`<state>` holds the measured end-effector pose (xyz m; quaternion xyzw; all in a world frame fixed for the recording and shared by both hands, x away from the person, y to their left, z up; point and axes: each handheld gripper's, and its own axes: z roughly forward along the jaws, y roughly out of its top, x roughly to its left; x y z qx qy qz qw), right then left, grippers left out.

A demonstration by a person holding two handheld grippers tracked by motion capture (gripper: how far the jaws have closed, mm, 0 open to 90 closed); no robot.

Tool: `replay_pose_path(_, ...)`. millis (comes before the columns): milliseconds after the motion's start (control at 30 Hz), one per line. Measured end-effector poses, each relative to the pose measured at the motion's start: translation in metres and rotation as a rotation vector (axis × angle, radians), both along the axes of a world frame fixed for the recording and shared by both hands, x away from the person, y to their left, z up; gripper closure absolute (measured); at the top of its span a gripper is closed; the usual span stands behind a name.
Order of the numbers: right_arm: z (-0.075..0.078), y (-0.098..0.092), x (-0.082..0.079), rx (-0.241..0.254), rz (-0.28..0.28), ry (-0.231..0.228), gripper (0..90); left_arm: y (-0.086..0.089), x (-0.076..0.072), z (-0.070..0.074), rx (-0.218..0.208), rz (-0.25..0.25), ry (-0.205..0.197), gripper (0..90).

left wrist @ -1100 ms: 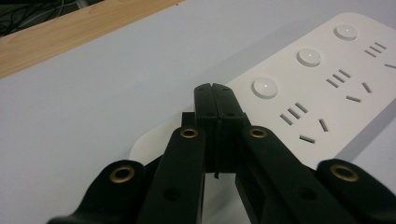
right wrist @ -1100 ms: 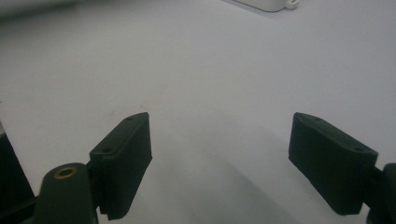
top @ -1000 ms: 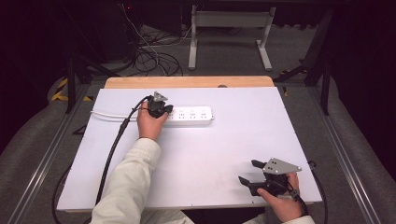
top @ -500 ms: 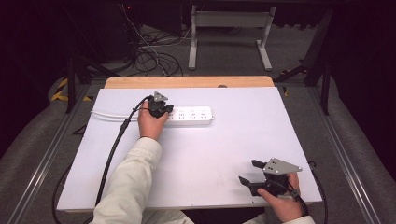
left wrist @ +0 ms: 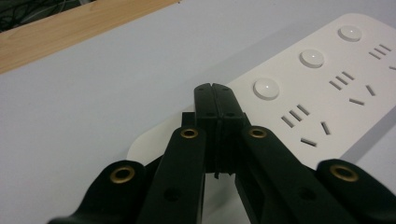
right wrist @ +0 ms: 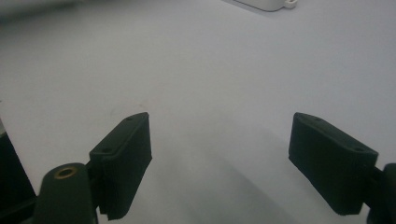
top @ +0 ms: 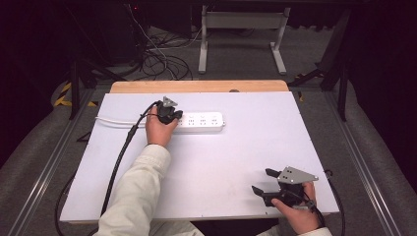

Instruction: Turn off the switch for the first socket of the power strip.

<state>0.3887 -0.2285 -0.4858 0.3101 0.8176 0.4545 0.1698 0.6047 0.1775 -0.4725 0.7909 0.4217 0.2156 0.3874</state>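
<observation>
The left gripper (left wrist: 215,88) has its black jaws pressed together, tips resting on the end of the flat white plastic power strip (left wrist: 327,88), beside its first round button. The right gripper (top: 263,181) sits well apart, jaws spread over bare white tabletop (top: 236,157).

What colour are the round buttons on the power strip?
White, like the power strip itself; the round buttons show best in the left gripper view.
</observation>
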Motion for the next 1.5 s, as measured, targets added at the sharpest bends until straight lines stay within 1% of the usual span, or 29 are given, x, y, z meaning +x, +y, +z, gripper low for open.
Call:
replay_pose_path(33, 0.0, 0.001, 0.0, 0.001, 0.0, 0.0, 21.8, 0.0, 0.0, -0.001, -0.019, 0.003, 0.004, 90.0)
replay_pose_path(100, 0.0, 0.001, 0.0, -0.002, 0.002, 0.0, 21.8, 0.002, 0.001, 0.0, -0.014, -0.002, -0.004, 90.0)
replay_pose_path(133, 0.0, 0.001, 0.0, -0.001, 0.002, 0.001, 21.8, 0.001, 0.001, 0.002, -0.026, -0.009, -0.005, 90.0)
replay_pose_path(167, 0.0, 0.001, 0.0, 0.0, 0.002, 0.001, 21.8, 0.001, 0.0, 0.005, -0.016, -0.005, 0.002, 90.0)
replay_pose_path(200, 0.0, 0.001, 0.0, 0.0, 0.002, 0.001, 21.8, 0.001, 0.0, 0.005, -0.016, -0.005, 0.002, 90.0)
replay_pose_path(233, 0.0, 0.001, 0.002, 0.002, 0.001, 0.002, 21.8, 0.001, -0.001, 0.006, -0.018, 0.004, 0.022, 90.0)
replay_pose_path(267, 0.0, 0.001, 0.003, 0.003, 0.001, 0.002, 21.7, 0.001, -0.002, 0.007, -0.015, 0.004, 0.027, 90.0)
replay_pose_path(300, 0.0, 0.002, 0.003, 0.003, 0.001, 0.001, 21.7, 0.004, -0.004, 0.01, -0.007, -0.008, 0.029, 90.0)
replay_pose_path(333, 0.0, 0.003, 0.004, 0.002, 0.004, -0.001, 21.7, 0.004, -0.004, 0.01, -0.007, -0.008, 0.029, 90.0)
replay_pose_path(400, 0.0, 0.004, 0.005, 0.001, 0.007, 0.0, 21.7, 0.008, -0.007, 0.016, -0.025, -0.011, 0.03, 90.0)
replay_pose_path(433, 0.0, 0.006, 0.006, 0.001, 0.011, 0.0, 21.7, 0.012, -0.01, 0.023, -0.019, -0.013, 0.009, 90.0)
replay_pose_path(467, 0.0, 0.006, 0.006, 0.001, 0.011, 0.0, 21.7, 0.012, -0.01, 0.023, -0.019, -0.013, 0.009, 90.0)
replay_pose_path(500, 0.0, 0.007, 0.008, 0.001, 0.017, -0.002, 21.7, 0.015, -0.015, 0.03, -0.021, -0.011, 0.001, 90.0)
replay_pose_path(533, 0.001, 0.008, 0.008, 0.003, 0.019, -0.002, 21.7, 0.015, -0.015, 0.03, -0.021, -0.011, 0.001, 90.0)
replay_pose_path(600, 0.001, 0.008, 0.009, 0.003, 0.021, -0.003, 21.7, 0.016, -0.018, 0.036, 0.003, -0.018, -0.02, 90.0)
replay_pose_path(700, 0.002, 0.01, 0.013, 0.004, 0.029, -0.005, 21.7, 0.019, -0.023, 0.041, 0.018, -0.016, -0.022, 90.0)
replay_pose_path(767, 0.002, 0.013, 0.017, 0.005, 0.04, -0.005, 21.7, 0.022, -0.026, 0.045, 0.002, -0.016, -0.017, 90.0)
replay_pose_path(800, 0.002, 0.014, 0.018, 0.005, 0.044, -0.004, 21.7, 0.023, -0.029, 0.049, -0.004, -0.02, -0.022, 90.0)
replay_pose_path(833, 0.002, 0.014, 0.018, 0.005, 0.044, -0.004, 21.7, 0.023, -0.029, 0.049, -0.004, -0.02, -0.022, 90.0)
replay_pose_path(867, 0.002, 0.015, 0.021, 0.005, 0.053, -0.005, 21.7, 0.023, -0.031, 0.051, -0.016, -0.023, -0.024, 89.9)
replay_pose_path(900, 0.002, 0.016, 0.022, 0.006, 0.057, -0.006, 21.7, 0.024, -0.035, 0.056, -0.027, -0.024, -0.037, 89.9)
replay_pose_path(1000, 0.003, 0.017, 0.025, 0.008, 0.062, -0.006, 21.7, 0.023, -0.039, 0.06, -0.035, -0.027, -0.04, 89.2)
replay_pose_path(1033, 0.003, 0.017, 0.026, 0.01, 0.066, -0.007, 21.7, 0.022, -0.042, 0.062, -0.032, -0.031, -0.039, 87.6)
replay_pose_path(1133, 0.004, 0.019, 0.029, 0.013, 0.076, -0.01, 21.7, 0.02, -0.048, 0.065, -0.036, -0.037, -0.042, 87.6)
replay_pose_path(1300, 0.004, 0.024, 0.034, 0.016, 0.1, -0.01, 21.7, 0.02, -0.054, 0.068, -0.032, -0.043, -0.036, 87.2)
replay_pose_path(1333, 0.004, 0.024, 0.034, 0.014, 0.101, -0.01, 21.7, 0.02, -0.056, 0.069, -0.039, -0.042, -0.036, 86.5)
replay_pose_path(1400, 0.004, 0.025, 0.035, 0.015, 0.103, -0.009, 21.7, 0.021, -0.057, 0.071, -0.036, -0.043, -0.04, 84.9)
replay_pose_path(1433, 0.004, 0.025, 0.036, 0.016, 0.104, -0.007, 21.7, 0.021, -0.059, 0.072, -0.043, -0.045, -0.036, 82.5)
replay_pose_path(1500, 0.004, 0.026, 0.037, 0.015, 0.108, -0.007, 21.7, 0.022, -0.062, 0.074, -0.047, -0.047, -0.044, 77.4)
